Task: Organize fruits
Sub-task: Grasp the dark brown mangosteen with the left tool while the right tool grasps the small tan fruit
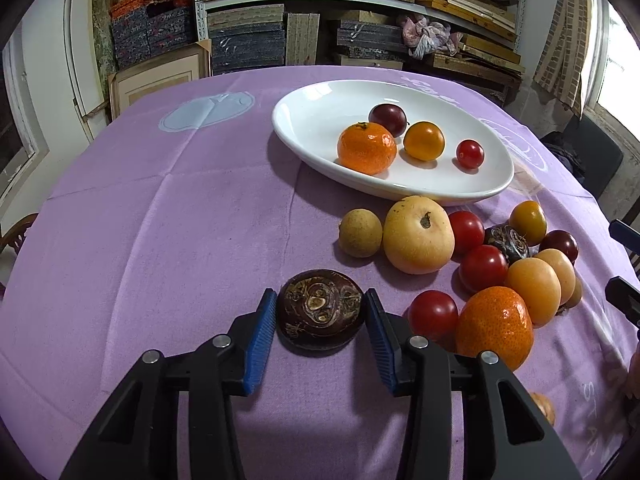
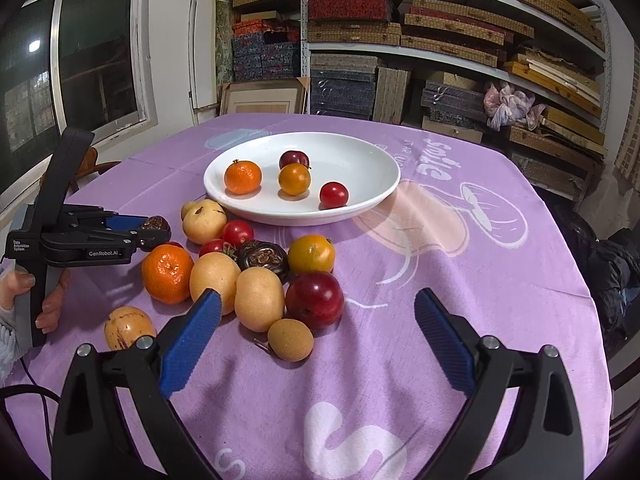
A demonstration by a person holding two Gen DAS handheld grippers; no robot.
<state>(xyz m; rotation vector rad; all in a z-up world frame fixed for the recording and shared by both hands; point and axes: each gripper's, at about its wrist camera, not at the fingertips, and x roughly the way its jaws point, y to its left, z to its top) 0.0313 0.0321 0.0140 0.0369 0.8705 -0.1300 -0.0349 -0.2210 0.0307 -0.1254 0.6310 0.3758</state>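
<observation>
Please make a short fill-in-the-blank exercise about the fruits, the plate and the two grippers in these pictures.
1. The white plate holds ___ fruits.
2. The left gripper has a dark ___ chestnut between its pads.
3. The tablecloth is ___.
4. The right gripper holds ___.

Missing words: four; water; purple; nothing
</observation>
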